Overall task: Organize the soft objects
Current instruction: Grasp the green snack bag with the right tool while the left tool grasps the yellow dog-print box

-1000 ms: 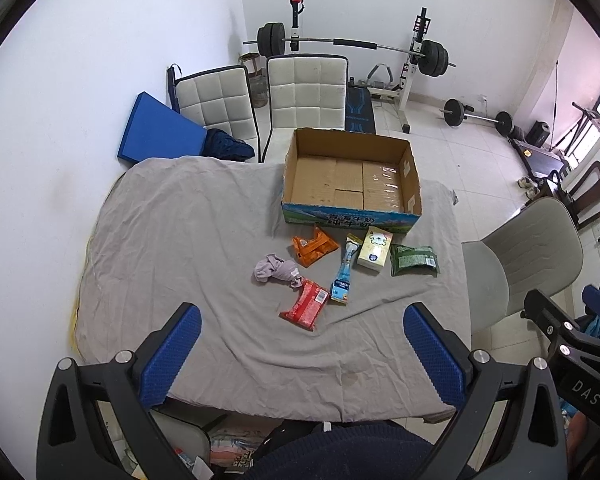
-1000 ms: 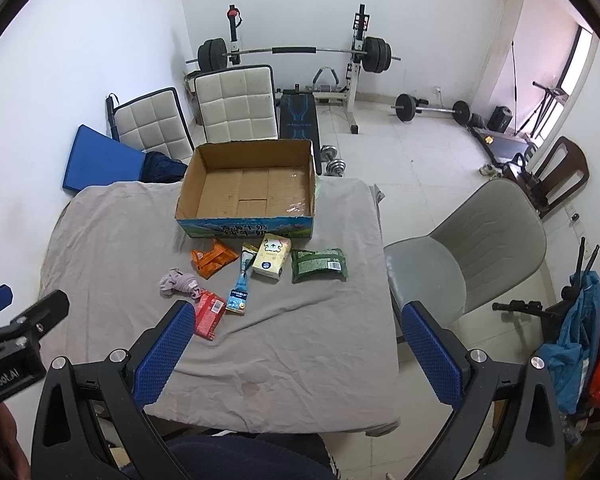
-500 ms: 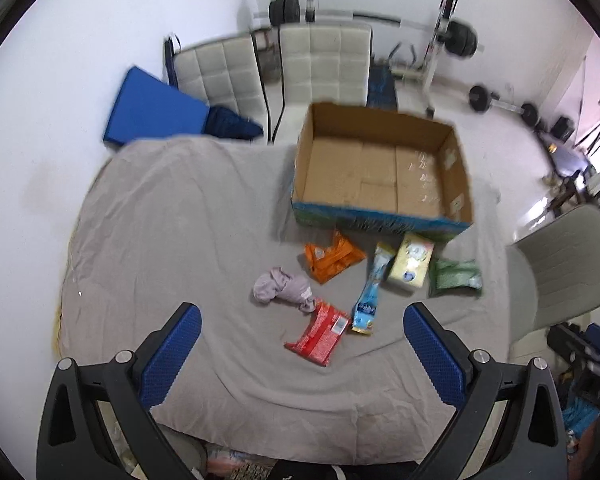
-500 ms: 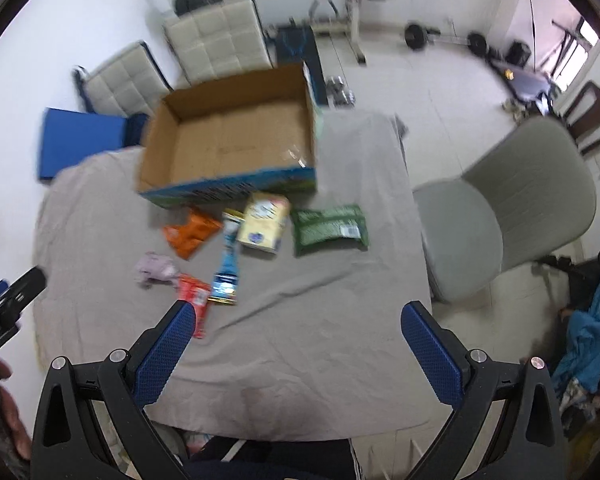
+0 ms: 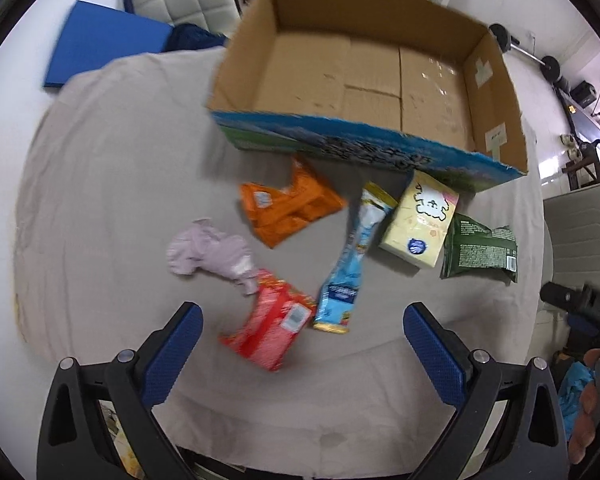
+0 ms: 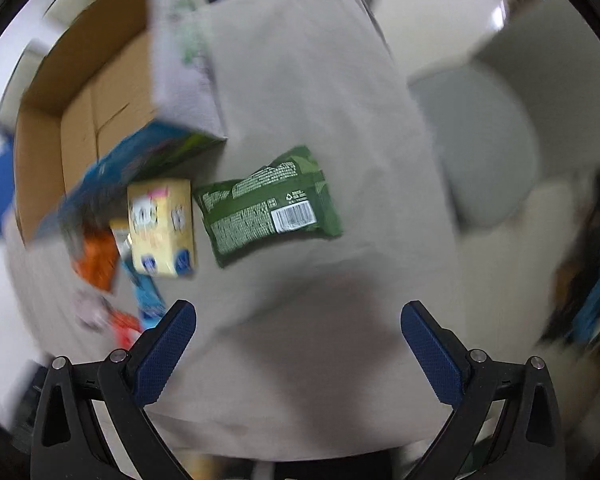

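While my left gripper [image 5: 302,344] hangs w/ jaws spread wide and nothing between them, a red snack pack [image 5: 269,328] lies just ahead at 12 o'clock. At its 11 sits a crumpled lilac cloth [image 5: 211,254], touching it. Orange pouch [image 5: 290,210], blue sachet [image 5: 350,264] and yellow tissue pack [image 5: 420,224] lie nr the cardboard box [image 5: 372,152]. My right gripper [image 6: 299,344] is likewise agape, holding nothing, green packet [image 6: 268,204] at its 12 on the grey cloth [image 6: 320,80].
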Tool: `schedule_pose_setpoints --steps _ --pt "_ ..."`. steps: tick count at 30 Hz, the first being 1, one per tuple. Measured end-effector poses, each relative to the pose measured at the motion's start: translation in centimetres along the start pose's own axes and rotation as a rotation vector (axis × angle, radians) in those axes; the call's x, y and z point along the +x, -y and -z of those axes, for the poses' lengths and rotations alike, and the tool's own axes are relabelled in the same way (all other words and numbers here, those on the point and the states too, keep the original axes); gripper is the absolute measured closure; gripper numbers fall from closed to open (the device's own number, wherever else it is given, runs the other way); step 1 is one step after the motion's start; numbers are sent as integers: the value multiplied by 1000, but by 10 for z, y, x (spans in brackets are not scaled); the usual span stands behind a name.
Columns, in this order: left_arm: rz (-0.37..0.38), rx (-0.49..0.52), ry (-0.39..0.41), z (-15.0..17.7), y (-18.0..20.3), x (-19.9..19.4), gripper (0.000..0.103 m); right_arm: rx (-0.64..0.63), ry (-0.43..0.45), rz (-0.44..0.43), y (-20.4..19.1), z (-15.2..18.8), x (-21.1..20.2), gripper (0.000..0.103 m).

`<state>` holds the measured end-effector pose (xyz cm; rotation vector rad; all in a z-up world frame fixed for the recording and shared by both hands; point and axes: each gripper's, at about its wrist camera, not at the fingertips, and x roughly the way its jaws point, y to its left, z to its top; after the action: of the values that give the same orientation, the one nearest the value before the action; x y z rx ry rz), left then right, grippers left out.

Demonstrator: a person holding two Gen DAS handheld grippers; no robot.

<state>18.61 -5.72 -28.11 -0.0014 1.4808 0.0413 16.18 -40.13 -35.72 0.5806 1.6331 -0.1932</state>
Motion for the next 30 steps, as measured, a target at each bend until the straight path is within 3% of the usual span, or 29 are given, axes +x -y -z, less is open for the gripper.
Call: schedule_pose_setpoints --steps 3,6,8,10,11,13,15,17,21,23,25,27,30 --pt "8 10 -33 -11 15 17 0 157 -45 -90 11 -15 24 0" --pt "15 24 -57 -21 28 31 0 302 -69 -172 14 -27 53 9" --pt "3 37 -65 -26 33 37 0 363 -75 -215 9 -32 66 19" --pt "3 40 -74 -31 36 43 0 387 -76 -234 5 -38 78 44" --pt "4 41 -78 -33 37 45 0 396 -81 -225 3 -41 86 49" --pt "5 48 -85 -38 39 49 0 408 -96 -239 3 -41 93 59" --pt "8 62 -91 -43 42 53 0 355 -129 -217 1 -41 93 61" --pt "29 75 -97 -48 45 55 0 255 -165 -157 -2 -40 91 62" --pt "80 113 -131 -55 57 64 0 -68 -249 46 -15 -36 83 62" --pt "88 143 -143 -58 70 69 0 -137 -247 110 -17 -35 77 55" --pt "84 178 -151 -61 83 75 0 -146 -192 155 -19 -35 66 31" --pt "77 211 -150 -62 94 80 0 -110 -118 133 -20 -29 53 28" --pt "50 260 -149 -65 110 92 4 -34 -100 85 -17 -12 46 28"
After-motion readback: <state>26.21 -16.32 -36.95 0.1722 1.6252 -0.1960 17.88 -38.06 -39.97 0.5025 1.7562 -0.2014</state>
